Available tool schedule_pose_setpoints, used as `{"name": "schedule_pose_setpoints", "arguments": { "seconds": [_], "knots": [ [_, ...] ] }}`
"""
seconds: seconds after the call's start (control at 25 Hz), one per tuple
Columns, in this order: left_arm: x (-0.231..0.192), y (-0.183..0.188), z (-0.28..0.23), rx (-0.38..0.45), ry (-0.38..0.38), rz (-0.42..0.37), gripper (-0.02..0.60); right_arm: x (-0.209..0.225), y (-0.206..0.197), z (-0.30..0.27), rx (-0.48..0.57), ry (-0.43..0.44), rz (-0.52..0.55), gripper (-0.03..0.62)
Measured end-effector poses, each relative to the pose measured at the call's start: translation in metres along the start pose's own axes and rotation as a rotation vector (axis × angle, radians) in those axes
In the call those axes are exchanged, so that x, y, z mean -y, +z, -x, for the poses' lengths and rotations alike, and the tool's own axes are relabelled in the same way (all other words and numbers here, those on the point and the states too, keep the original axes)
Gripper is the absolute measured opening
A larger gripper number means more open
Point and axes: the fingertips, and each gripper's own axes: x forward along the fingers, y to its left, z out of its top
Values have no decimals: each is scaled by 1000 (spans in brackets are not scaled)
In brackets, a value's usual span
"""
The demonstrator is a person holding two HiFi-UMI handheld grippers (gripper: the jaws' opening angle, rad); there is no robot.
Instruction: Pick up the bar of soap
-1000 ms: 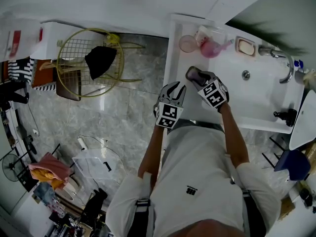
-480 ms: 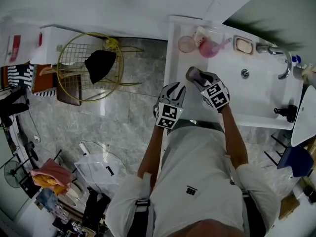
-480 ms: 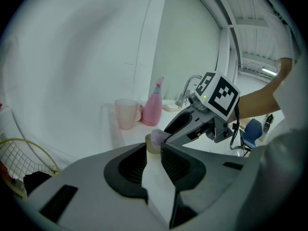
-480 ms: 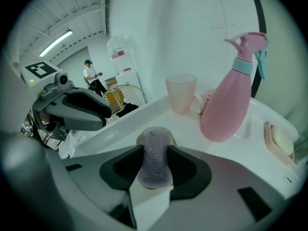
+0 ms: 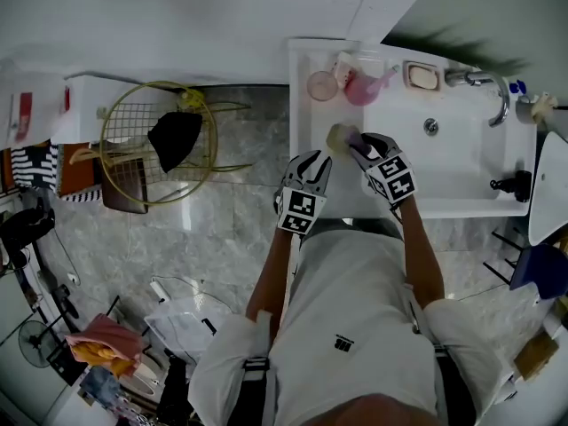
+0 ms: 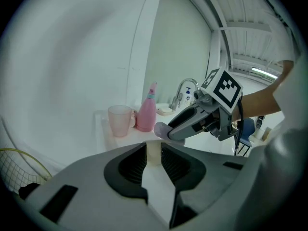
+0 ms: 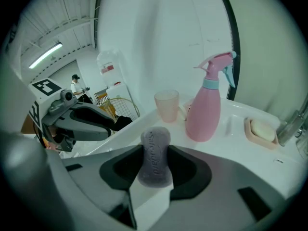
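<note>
Soap over the counter's left end

The soap [image 7: 155,162] sits between my right gripper's [image 7: 155,150] jaws, above the counter [image 5: 306,122]. My left gripper [image 6: 153,150] is just left of it. At the far edge a cup [image 7: 166,106] stands left of a bottle [image 7: 208,105]. A dish [image 7: 262,131] lies to the bottle's right, then the tap [image 5: 479,79].

Two grippers, the left gripper [image 5: 311,167] and the right gripper [image 5: 349,140]. Two bars of soap, one purple bar [image 7: 155,158] near and one pale bar [image 7: 263,128] far to the right, in the one soap dish [image 7: 250,134]. One pink cup [image 7: 166,106], one pink spray bottle [image 7: 204,114] just right of it, one tap [image 5: 484,82] and one sink [image 5: 461,162], and one yellow wire basket [image 5: 129,109] on the left with one dark cloth [image 5: 175,134] in it.
</note>
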Motion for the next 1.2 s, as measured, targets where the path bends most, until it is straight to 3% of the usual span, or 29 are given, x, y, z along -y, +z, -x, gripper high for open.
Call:
{"name": "schedule_pose_setpoints", "arguments": {
  "seconds": [0.52,1.2],
  "knots": [
    [13,38,4,62,-39,-79,104,5,20,53,148,-93,-36,184],
    [47,111,46,198,113,-92,104,6,57,163,408,-77,25,184]
  ]
}}
